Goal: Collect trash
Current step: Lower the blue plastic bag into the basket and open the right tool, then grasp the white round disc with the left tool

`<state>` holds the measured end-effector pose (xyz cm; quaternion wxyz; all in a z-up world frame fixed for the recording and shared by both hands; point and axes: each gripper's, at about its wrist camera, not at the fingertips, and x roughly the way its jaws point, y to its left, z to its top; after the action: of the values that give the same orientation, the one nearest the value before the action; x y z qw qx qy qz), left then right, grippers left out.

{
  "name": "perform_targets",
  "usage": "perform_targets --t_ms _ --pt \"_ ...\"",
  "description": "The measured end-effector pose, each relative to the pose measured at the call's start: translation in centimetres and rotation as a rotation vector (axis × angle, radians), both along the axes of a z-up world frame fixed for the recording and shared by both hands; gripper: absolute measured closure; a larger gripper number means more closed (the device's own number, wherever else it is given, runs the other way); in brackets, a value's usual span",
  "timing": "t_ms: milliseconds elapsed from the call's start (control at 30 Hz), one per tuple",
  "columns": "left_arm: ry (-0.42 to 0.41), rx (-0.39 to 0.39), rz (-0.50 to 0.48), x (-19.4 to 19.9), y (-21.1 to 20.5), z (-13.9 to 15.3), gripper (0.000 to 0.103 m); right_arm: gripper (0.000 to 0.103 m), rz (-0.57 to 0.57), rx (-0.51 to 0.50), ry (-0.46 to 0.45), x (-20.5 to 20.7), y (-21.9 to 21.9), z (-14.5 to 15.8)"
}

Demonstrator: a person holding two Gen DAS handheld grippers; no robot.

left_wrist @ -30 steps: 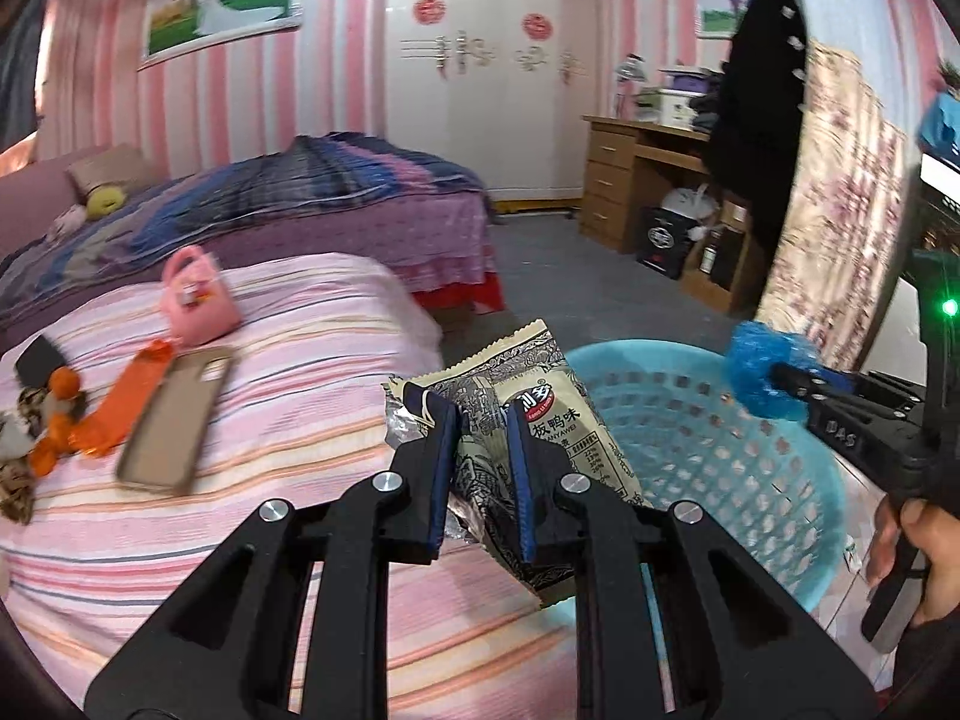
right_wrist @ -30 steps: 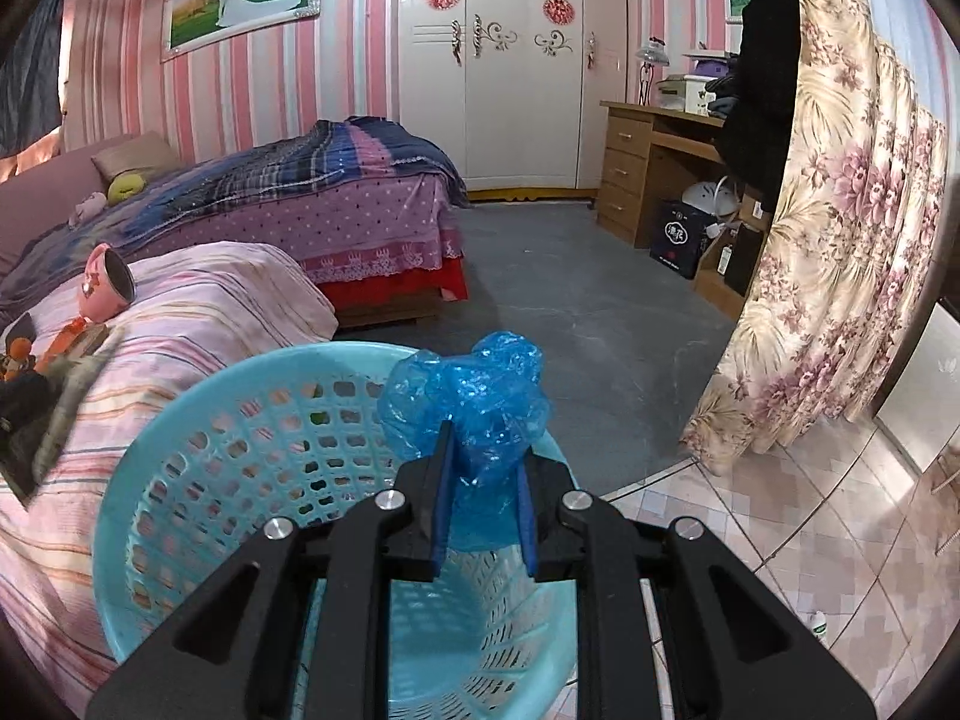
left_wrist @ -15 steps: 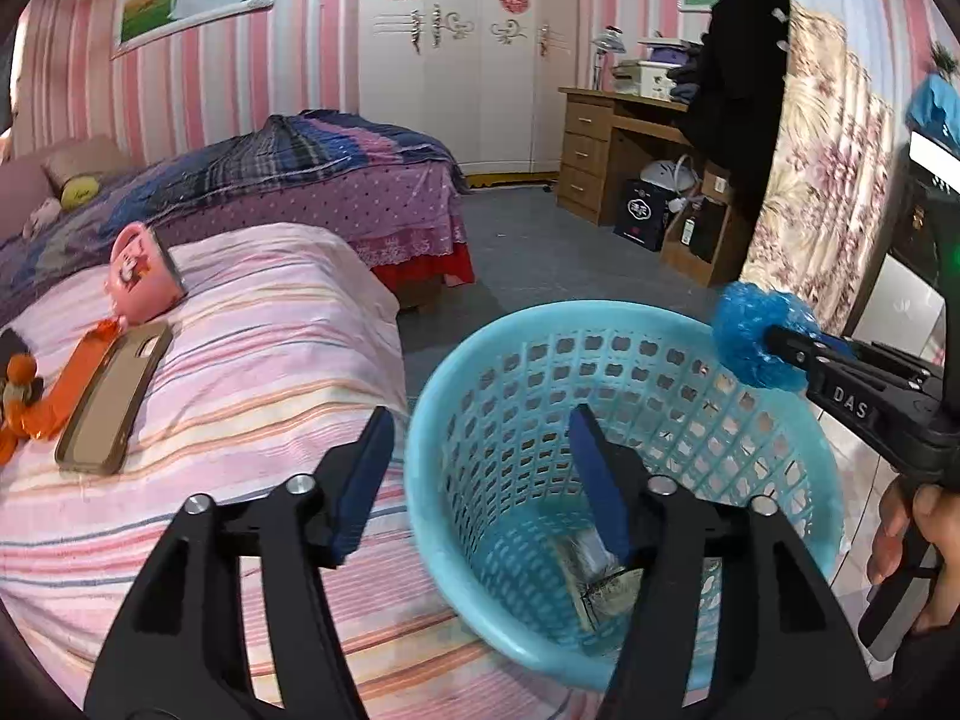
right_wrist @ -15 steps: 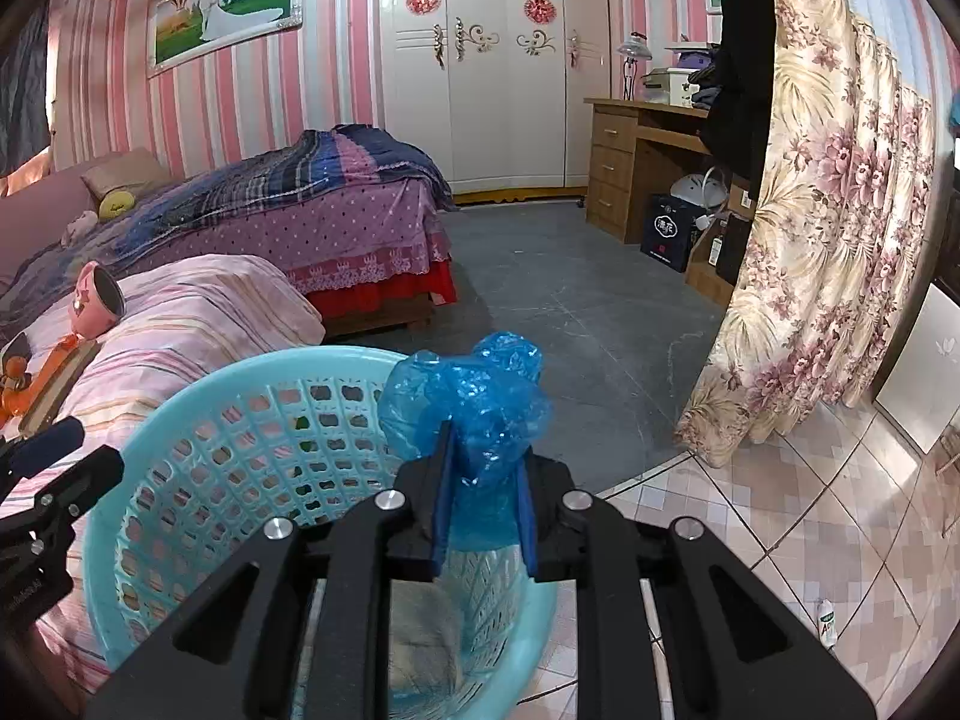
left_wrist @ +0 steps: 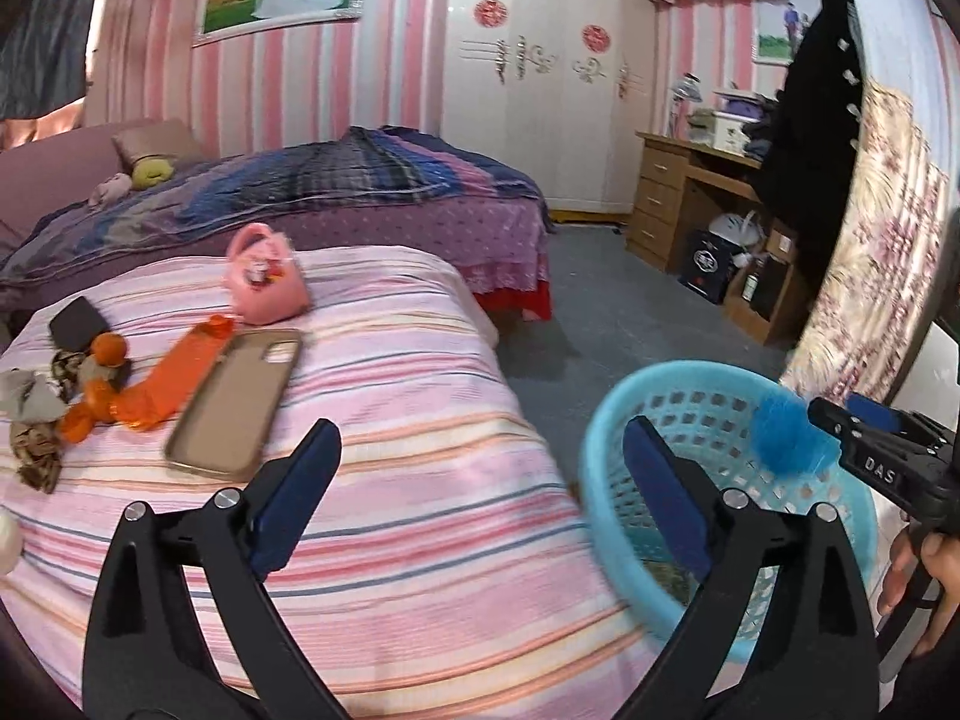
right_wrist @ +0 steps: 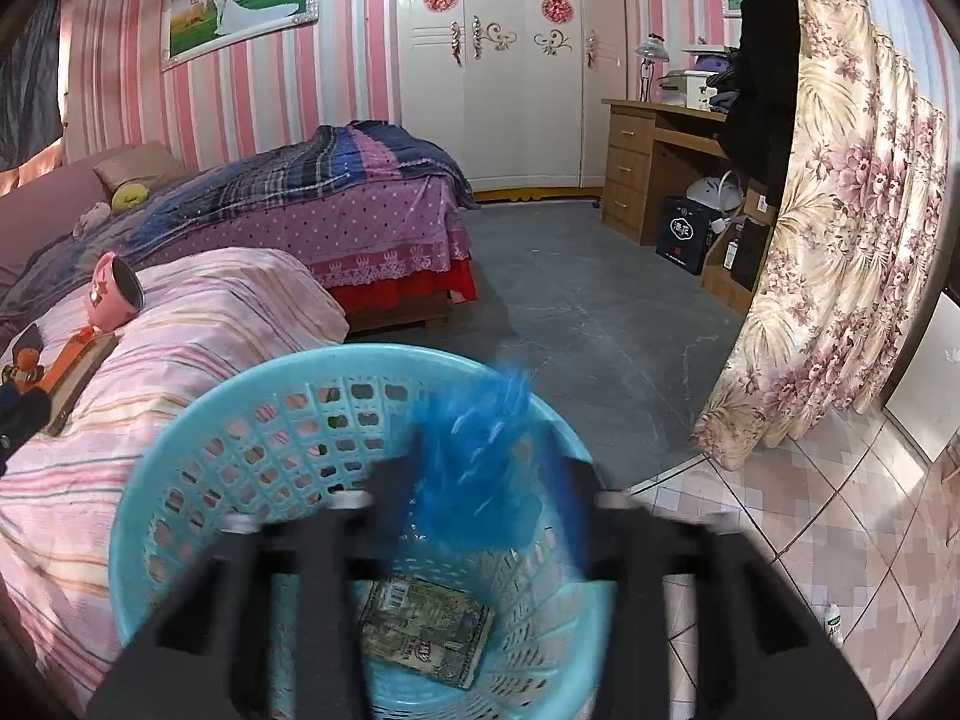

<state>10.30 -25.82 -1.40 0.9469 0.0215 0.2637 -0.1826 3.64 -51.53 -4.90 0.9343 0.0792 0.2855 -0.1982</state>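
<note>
Your right tongs [right_wrist: 480, 480] are blurred over the basket [right_wrist: 180, 438], grip unclear; blue bag [right_wrist: 474, 462] is light, crumply. Left tongs [left_wrist: 480, 480] released.

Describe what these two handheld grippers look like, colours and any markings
Both are matte black plastic. The left gripper has blue finger pads and silver screws at the joints. The right gripper, seen from the left camera, shows a blue pad and white "DAS" lettering.

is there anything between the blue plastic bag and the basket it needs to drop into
Nothing visible blocks it. The blue plastic bag sits directly over the open mouth of the basket, between the right gripper fingers, which are motion-blurred. Below it lies only a snack wrapper on the bottom. The left gripper is open and off to the side.
</note>
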Motion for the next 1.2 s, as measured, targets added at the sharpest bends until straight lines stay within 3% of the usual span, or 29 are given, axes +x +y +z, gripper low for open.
perform_targets --t_ms 333,467,900,1200 --pt "-0.039 0.009 0.096 -0.3 5.8 1.2 0.006 0.017 0.004 0.004 -0.031 0.9 2.8 1.4" --pt "-0.042 0.013 0.142 -0.4 8.9 1.7 0.006 0.012 0.023 -0.037 -0.029 1.7 5.1 1.9" --pt "-0.059 0.061 0.277 0.0 19.4 2.6 0.006 0.006 0.114 -0.060 -0.020 4.8 13.3 2.7" --pt "0.016 0.050 0.344 0.9 25.5 -0.3 0.005 0.006 0.166 -0.009 -0.016 6.1 17.0 2.4"
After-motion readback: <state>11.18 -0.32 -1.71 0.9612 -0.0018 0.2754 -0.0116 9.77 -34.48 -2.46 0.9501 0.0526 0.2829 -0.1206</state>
